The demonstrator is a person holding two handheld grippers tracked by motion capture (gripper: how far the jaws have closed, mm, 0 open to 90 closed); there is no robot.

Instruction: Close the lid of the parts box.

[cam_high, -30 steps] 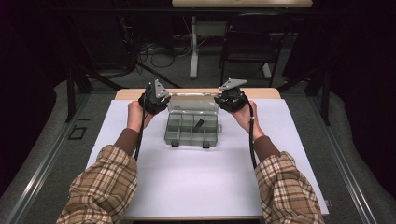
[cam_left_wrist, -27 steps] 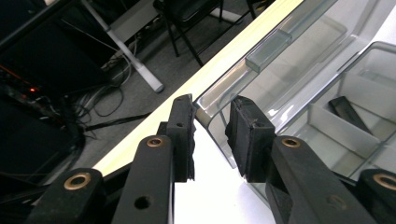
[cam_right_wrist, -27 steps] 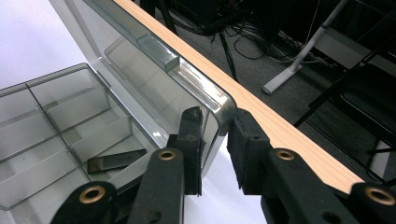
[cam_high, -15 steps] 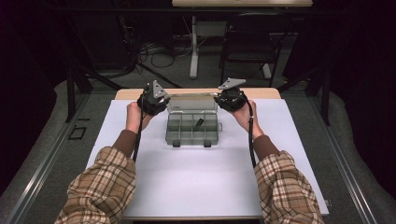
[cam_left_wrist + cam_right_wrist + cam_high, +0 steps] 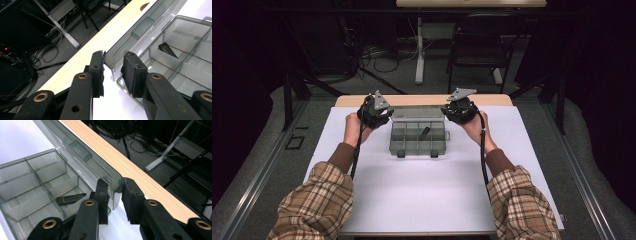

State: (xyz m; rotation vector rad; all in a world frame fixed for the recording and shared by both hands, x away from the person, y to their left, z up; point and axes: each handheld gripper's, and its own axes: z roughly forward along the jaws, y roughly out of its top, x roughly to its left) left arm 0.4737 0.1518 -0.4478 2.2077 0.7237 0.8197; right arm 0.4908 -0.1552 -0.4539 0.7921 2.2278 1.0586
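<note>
1. High view: a clear grey compartment box [image 5: 418,138] sits on the white sheet [image 5: 422,195] of the table [image 5: 422,100], toward the far middle, its lid [image 5: 417,113] swung back toward the far edge.
2. Left hand-held gripper [image 5: 375,111] is at the lid's left far corner. In the left gripper view its jaws straddle that corner [image 5: 110,61] with a small gap on each side, so it looks released, set around the lid and not clamping it.
3. A small dark piece [image 5: 71,198] lies loose in one middle compartment; the other compartments look bare.
4. Right hand-held gripper [image 5: 458,109] mirrors this at the lid's right far corner. The right gripper view shows the jaws either side of the corner [image 5: 117,183], near but apparently not pressing: released.
5. Taking both corners at once probably keeps the wide lid from twisting as it swings on its hinge.
</note>
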